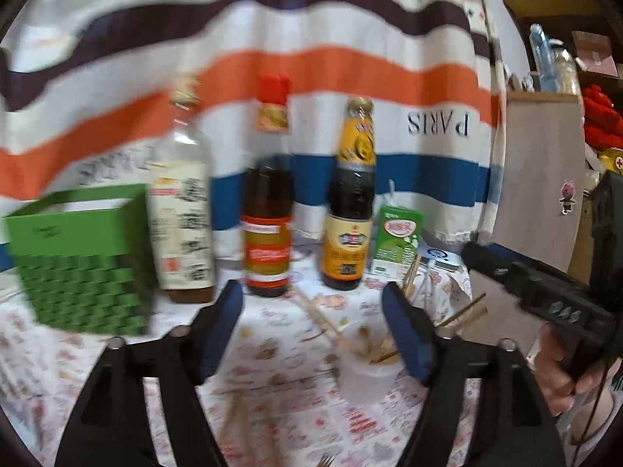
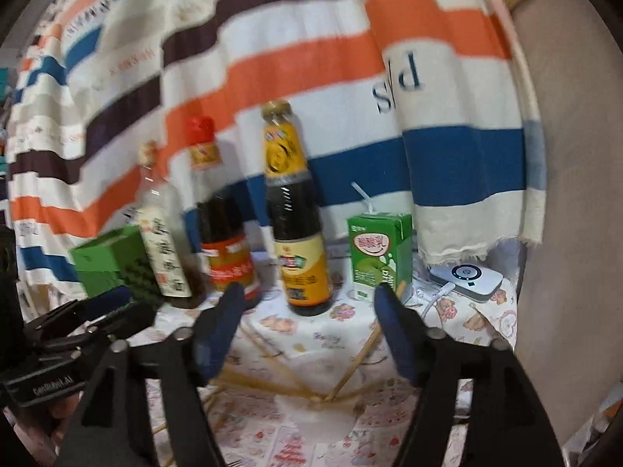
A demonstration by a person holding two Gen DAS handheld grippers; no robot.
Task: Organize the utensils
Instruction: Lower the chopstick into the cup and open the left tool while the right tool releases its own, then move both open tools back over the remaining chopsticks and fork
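Wooden chopsticks (image 2: 362, 354) lie scattered on the printed tablecloth (image 2: 303, 420), several crossing just ahead of my right gripper (image 2: 308, 292), which is open and holds nothing. In the left wrist view a translucent cup (image 1: 370, 373) stands with a few chopsticks (image 1: 383, 354) in it, below and just inside the right finger of my left gripper (image 1: 311, 290). That gripper is open too, with nothing between its pads. More chopsticks (image 1: 317, 315) lie loose beyond the cup. The right gripper's body (image 1: 545, 295) shows at the right, held by a hand.
A green woven basket (image 1: 81, 264) stands at the left. Three sauce bottles (image 1: 268, 210) and a green drink carton (image 1: 395, 241) line the back, before a striped hanging cloth (image 1: 311, 58). A white device (image 2: 467, 276) with a cable lies at the back right.
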